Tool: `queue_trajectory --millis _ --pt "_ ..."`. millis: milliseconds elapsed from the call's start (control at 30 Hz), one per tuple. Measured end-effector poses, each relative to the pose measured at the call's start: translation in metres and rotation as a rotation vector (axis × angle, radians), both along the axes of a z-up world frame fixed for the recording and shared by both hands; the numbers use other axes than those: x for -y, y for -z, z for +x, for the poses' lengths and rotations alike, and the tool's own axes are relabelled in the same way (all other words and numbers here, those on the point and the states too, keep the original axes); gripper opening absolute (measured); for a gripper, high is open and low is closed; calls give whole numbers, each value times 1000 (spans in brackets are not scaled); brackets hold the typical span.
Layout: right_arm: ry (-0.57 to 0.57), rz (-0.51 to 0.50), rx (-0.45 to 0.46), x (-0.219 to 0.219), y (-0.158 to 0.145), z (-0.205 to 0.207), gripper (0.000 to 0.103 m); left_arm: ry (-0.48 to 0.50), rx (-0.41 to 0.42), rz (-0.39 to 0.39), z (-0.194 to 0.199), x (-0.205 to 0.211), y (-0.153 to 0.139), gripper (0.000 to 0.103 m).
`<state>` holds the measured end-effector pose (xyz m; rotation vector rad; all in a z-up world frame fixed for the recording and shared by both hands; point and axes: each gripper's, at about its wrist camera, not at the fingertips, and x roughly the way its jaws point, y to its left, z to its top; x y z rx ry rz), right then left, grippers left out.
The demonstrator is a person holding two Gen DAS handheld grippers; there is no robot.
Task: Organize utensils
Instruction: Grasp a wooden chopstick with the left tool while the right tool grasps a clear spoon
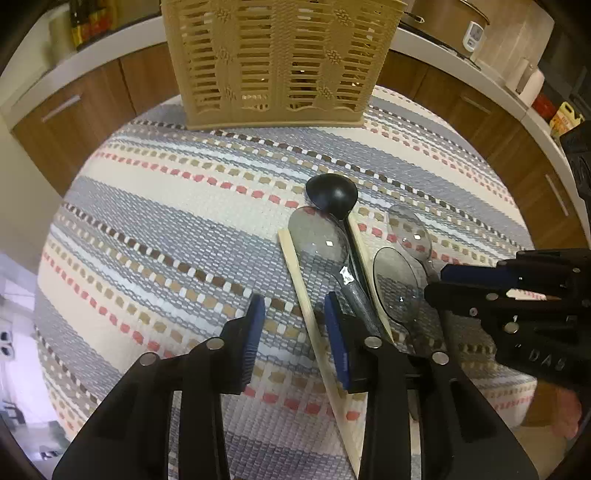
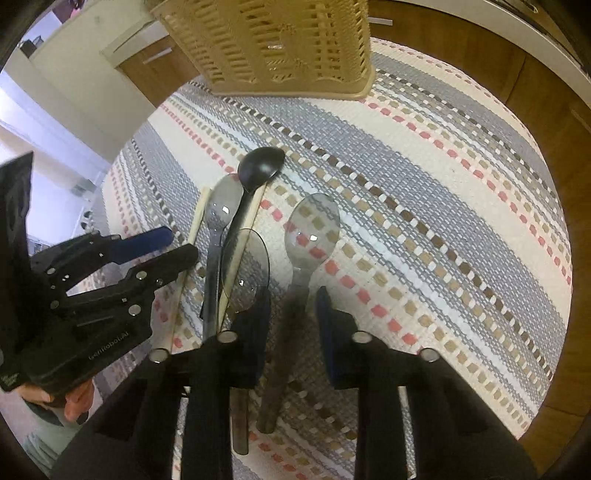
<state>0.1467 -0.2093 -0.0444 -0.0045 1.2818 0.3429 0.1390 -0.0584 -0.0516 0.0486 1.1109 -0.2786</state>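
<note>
Little here can be read. In the left wrist view, the black body of the right gripper (image 1: 454, 280) carries raised letters that look like "DAS", though the first part of the word runs out of sight. In the right wrist view, the black body of the left gripper (image 2: 177, 247) bears pale lettering, upside down and blurred; it seems to read something like "GenRobot.AI", but I cannot be sure. Bottles (image 1: 88, 22) on the counter at the top left corner have labels too small to read.
</note>
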Motion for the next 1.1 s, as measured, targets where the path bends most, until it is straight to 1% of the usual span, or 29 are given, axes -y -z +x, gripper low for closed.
queue_trajectory --millis 67,200,267,333,367,400,433,500,567,733,767,800,867,967,1100 --pt "-14 -35 25 -5 2 -1 17 3 10 23 2 6 1 28" --pt "-32 -75 48 -14 5 -1 17 15 32 60 2 16 3 28" --pt "-46 -105 62 -18 5 -2 14 20 43 80 0 19 3 26" --pt "-52 -121 67 -17 5 -3 13 24 54 109 -2 23 4 22" --pt "-56 -130 69 -18 5 -3 13 27 56 116 -2 24 6 18" --pt "-60 -140 72 -19 5 -4 13 28 56 123 -2 24 6 12" --pt "-59 -147 72 -19 5 -4 13 31 53 122 -2 22 5 11" --pt "-46 -153 64 -15 5 -4 12 33 40 115 -4 19 4 4" --pt "-35 -153 51 -6 3 -3 12 36 21 99 -5 12 2 5" --pt "-28 -112 -15 0 2 7 12 57 -45 39 6 -1 0 6" --pt "-37 -108 -26 -2 1 9 12 72 -65 21 10 -2 -1 9" --pt "-42 -111 -30 -4 1 12 13 79 -73 14 11 -2 -2 15" --pt "-52 -131 -31 -8 0 16 14 86 -70 31 16 -1 -5 22" --pt "-80 -149 -45 -14 2 16 16 130 -117 61 23 9 0 23" --pt "-102 -171 -42 -17 2 15 15 174 -124 137 23 21 0 25"
